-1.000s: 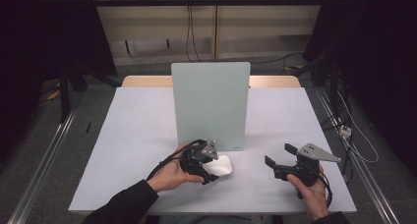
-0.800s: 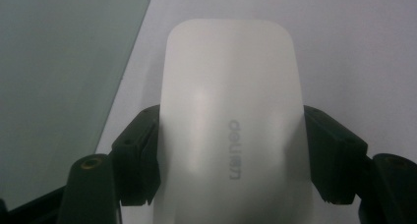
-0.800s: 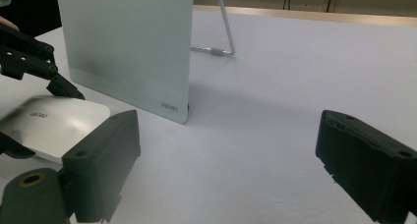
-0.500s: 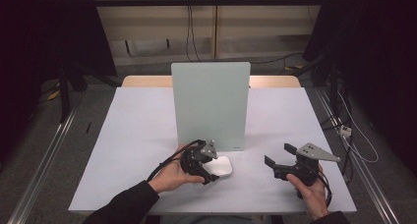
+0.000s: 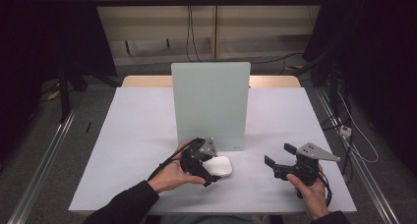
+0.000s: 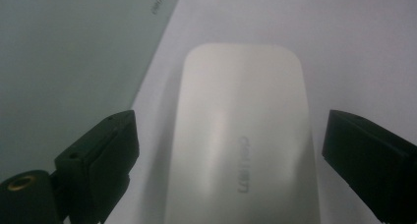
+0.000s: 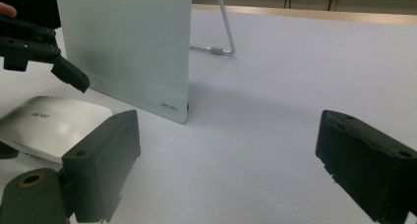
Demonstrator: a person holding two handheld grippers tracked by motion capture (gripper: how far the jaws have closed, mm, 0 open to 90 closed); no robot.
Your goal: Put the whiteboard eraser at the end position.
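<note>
A flat white block (image 5: 221, 166) with rounded corners and a small grey logo lies on the table just in front of the upright pale green board (image 5: 210, 103). My left gripper (image 5: 210, 165) is open, with one jaw on each side of the block (image 6: 241, 135) and a clear gap to both jaws. My right gripper (image 5: 278, 154) is held above the table's front right, open, with nothing between its jaws. In the right gripper view the block (image 7: 54, 126) and the left gripper (image 7: 44, 47) appear at the left, beside the board (image 7: 123, 42).
The board stands on a thin metal wire stand (image 7: 222, 25) behind it, in the middle of the white table (image 5: 137, 130). Metal rails run along the floor on both sides. Cables (image 5: 344, 130) lie on the floor to the right of the table.
</note>
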